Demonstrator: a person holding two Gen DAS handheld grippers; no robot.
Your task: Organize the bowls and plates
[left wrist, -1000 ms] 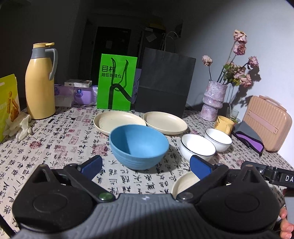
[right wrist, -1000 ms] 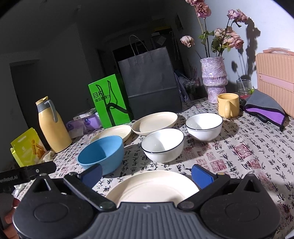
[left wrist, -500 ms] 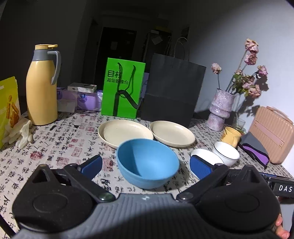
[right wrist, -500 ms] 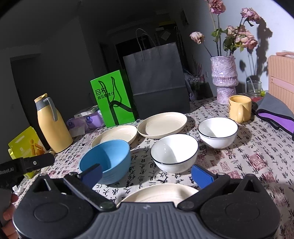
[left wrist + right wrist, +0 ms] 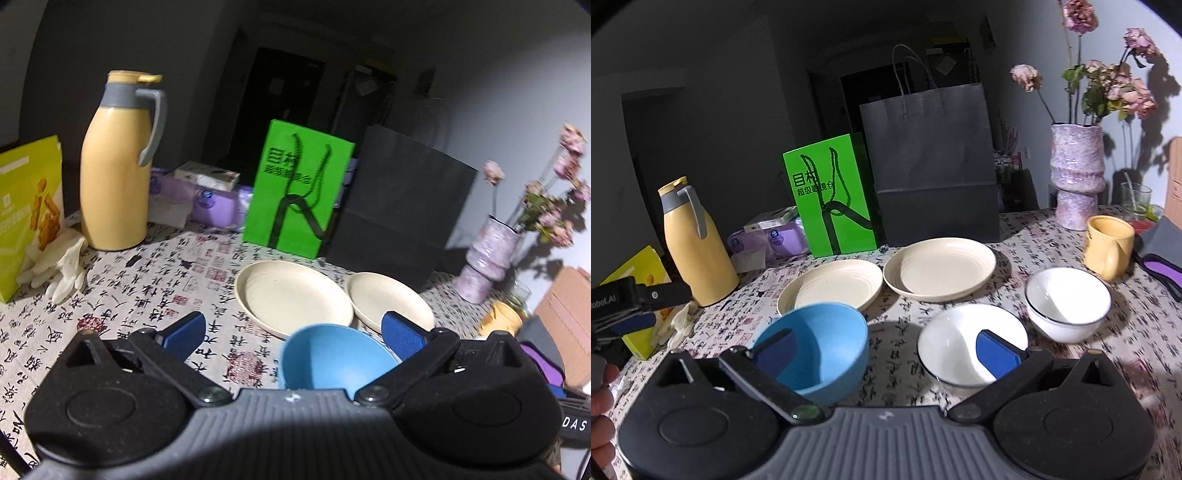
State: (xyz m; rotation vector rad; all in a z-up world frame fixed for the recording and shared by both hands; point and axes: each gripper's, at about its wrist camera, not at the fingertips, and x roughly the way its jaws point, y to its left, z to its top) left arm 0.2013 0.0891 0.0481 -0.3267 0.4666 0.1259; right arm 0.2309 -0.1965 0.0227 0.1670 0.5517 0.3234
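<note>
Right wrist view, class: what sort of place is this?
Probably a home dining table: a patterned tablecloth with plates and bowls, a vase of dried flowers, and shopping bags.

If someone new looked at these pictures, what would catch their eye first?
Probably the bright green bag standing at the back beside the dark paper bag. Next, the blue bowl nearest the camera, left of two white bowls, with two cream plates side by side behind them.
</note>
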